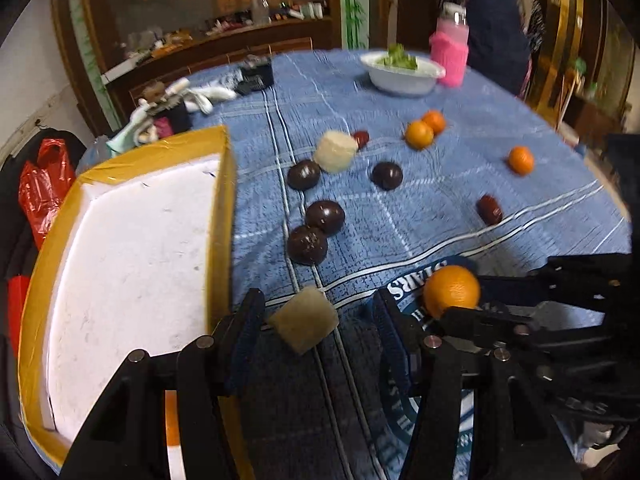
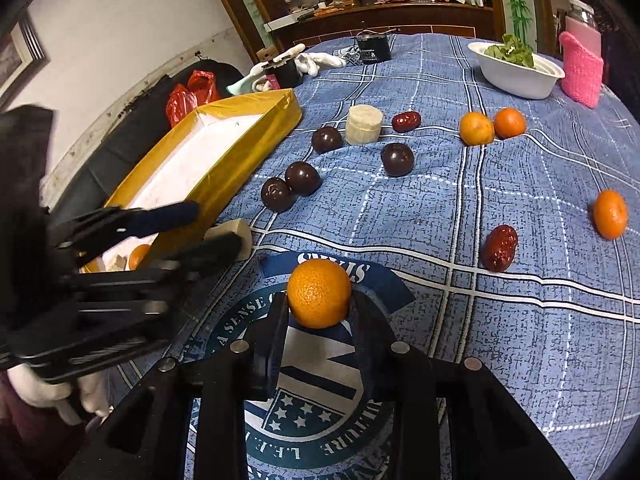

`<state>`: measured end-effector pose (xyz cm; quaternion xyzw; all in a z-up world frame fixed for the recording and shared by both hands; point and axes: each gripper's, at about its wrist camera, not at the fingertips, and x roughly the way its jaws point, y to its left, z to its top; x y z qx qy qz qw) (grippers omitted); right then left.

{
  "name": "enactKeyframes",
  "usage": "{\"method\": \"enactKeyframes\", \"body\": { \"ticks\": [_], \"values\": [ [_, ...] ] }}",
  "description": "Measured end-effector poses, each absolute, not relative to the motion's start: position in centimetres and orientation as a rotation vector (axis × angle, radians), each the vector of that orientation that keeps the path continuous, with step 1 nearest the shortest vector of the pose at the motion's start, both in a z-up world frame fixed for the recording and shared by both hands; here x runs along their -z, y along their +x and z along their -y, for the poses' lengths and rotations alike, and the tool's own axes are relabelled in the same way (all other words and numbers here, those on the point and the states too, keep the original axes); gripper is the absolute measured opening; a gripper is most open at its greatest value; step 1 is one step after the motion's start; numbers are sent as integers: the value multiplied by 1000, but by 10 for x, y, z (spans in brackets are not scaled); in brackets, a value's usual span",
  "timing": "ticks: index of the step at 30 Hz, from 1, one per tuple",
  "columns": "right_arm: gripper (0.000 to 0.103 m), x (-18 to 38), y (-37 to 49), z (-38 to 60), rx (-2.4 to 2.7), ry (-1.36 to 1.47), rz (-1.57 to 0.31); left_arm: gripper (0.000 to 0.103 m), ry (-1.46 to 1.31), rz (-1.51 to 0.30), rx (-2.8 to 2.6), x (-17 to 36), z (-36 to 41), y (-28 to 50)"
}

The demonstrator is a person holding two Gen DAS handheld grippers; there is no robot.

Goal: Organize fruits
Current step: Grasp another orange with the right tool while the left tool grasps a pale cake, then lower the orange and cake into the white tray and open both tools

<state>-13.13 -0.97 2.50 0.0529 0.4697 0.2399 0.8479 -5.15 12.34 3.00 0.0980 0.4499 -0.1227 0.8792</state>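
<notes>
Box (image 2: pixel 224 176) interior behind left gripper (image 2: pixel 208 232)

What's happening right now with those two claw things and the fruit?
Right gripper shut on round orange tangerine. Left gripper open around pale banana chunk. Yellow-rimmed white box alongside; nothing blocking.

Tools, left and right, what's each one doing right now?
Left tool: open around the pale chunk, not clamped.
Right tool: shut on the orange.
</notes>
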Motion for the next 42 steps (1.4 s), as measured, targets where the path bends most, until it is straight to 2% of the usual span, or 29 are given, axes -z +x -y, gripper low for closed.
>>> {"method": "enactKeyframes", "body": {
  "ticks": [6,8,16,25,31,42],
  "values": [
    [35,-24,-128,12,-530,136,-984,56,247,-971,230,-16,-119,-41],
    [35,-23,-127,13,-534,144,-983,36,226,-971,225,-17,-124,-39],
    [35,-37,-135,17,-520,135,-943,37,59,-914,228,-35,-148,-56],
    [35,-76,-144,-16,-556,85,-875,37,-204,-775,55,-79,-252,-93],
    [35,-97,-135,-81,-664,43,-852,38,-301,-778,-89,-66,-317,-97],
    [35,-55,-98,-189,-735,-78,-980,38,-407,-817,-132,-36,-365,-89]
  ]
}}
